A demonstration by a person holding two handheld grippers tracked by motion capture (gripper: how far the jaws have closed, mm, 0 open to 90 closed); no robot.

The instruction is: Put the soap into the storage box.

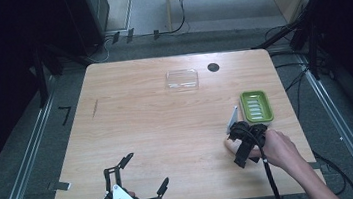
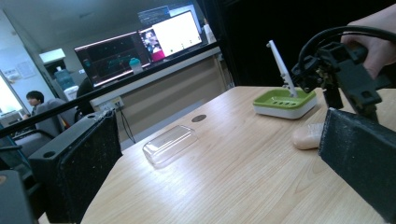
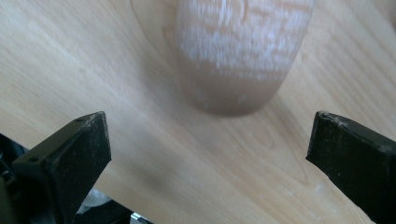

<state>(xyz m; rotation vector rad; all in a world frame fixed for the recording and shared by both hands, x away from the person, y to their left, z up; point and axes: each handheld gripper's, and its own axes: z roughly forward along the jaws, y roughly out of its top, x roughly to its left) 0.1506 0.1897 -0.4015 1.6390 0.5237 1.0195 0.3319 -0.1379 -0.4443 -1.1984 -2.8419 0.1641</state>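
A pale beige soap bar (image 1: pixel 228 147) lies on the wooden table (image 1: pixel 167 125), just short of a green soap dish (image 1: pixel 257 106). My right gripper (image 1: pixel 236 147) hangs right over the soap, open, jaws wide on either side. In the right gripper view the soap (image 3: pixel 243 51) lies just ahead of the open right gripper (image 3: pixel 210 126), untouched. My left gripper (image 1: pixel 147 169) stands open at the near edge with nothing in it. From the left gripper (image 2: pixel 219 154) I see the soap (image 2: pixel 307 136), the dish (image 2: pixel 285 102) and the right gripper (image 2: pixel 336 70).
A clear plastic lid (image 1: pixel 182 78) lies at the table's far middle, also in the left gripper view (image 2: pixel 169 144). A dark round hole (image 1: pixel 213 67) sits to its right. Cables run across the floor around the table. Monitors stand beyond the far edge (image 2: pixel 140 46).
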